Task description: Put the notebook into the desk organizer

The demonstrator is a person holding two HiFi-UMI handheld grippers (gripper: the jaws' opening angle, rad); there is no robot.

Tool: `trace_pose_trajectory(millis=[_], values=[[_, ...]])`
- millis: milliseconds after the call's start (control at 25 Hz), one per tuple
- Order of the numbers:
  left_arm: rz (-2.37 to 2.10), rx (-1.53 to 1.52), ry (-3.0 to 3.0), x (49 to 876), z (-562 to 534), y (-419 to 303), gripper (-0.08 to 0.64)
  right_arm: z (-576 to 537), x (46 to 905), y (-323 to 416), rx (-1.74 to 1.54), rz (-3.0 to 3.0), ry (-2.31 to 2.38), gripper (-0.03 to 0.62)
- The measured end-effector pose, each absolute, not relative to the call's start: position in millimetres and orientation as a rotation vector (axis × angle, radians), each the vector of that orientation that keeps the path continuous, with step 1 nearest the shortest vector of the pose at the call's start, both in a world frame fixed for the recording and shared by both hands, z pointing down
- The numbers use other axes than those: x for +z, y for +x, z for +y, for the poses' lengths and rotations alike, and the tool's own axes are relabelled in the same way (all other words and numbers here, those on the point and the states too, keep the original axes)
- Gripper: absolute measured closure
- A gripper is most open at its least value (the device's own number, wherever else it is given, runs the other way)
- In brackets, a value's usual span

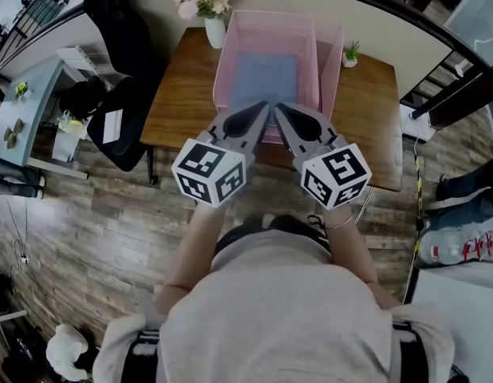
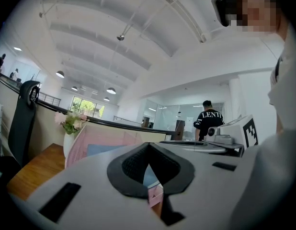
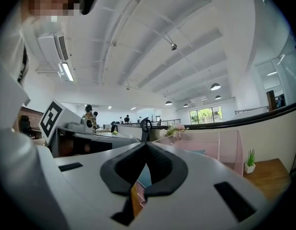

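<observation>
- Left hand-held gripper (image 1: 266, 106) and right hand-held gripper (image 1: 280, 108) are both closed and empty, tips side by side at the near edge of the pink desk organizer (image 1: 226, 62), apparently with nothing left to carry.
- Blue notebook (image 1: 265, 78) lies flat inside the organizer on the wooden counter (image 1: 179, 102); the task looks complete.
</observation>
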State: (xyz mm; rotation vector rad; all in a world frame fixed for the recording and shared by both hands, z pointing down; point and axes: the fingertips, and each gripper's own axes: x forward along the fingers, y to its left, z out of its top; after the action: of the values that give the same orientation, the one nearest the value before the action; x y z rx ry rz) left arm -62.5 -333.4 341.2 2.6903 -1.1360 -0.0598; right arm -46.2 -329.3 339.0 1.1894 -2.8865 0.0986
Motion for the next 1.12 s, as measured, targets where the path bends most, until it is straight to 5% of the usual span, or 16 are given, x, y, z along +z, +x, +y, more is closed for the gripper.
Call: trace_pose_trajectory(millis=[1120], values=[[-1.12,0.012,2.698,352.2,-332.8,-70.5,0.548,-328.6,348.3,-49.2,0.082,-2.836,1.174,0.58]])
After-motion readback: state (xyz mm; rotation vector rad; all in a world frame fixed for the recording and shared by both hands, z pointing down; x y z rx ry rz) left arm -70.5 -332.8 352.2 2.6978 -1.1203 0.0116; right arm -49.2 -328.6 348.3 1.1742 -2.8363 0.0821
